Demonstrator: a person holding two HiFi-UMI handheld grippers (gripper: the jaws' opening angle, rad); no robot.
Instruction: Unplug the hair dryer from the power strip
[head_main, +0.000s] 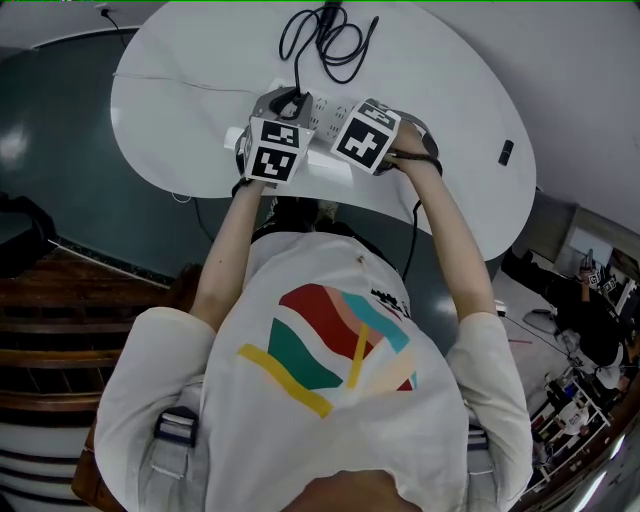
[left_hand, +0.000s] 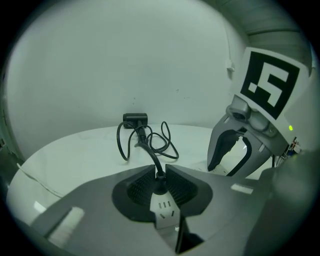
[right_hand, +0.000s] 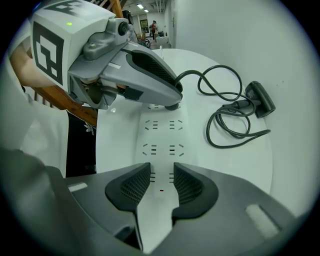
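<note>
A white power strip (right_hand: 162, 137) lies on the white table (head_main: 440, 80), near its front edge. A black plug (left_hand: 159, 187) sits in a socket at the strip's far end. My left gripper (left_hand: 159, 175) is shut on this plug, one pad on either side. From the plug a black cable (right_hand: 225, 120) runs in loops to the black hair dryer (right_hand: 261, 99) further back. My right gripper (right_hand: 162, 172) points straight down over the strip's near part, jaws a narrow gap apart, nothing between the pads. Both grippers show side by side over the power strip (head_main: 322, 112).
A thin white cord (head_main: 180, 82) crosses the table's left part. A small black object (head_main: 506, 152) lies near the table's right edge. Wooden steps (head_main: 40, 330) are on the floor to the left, below the table.
</note>
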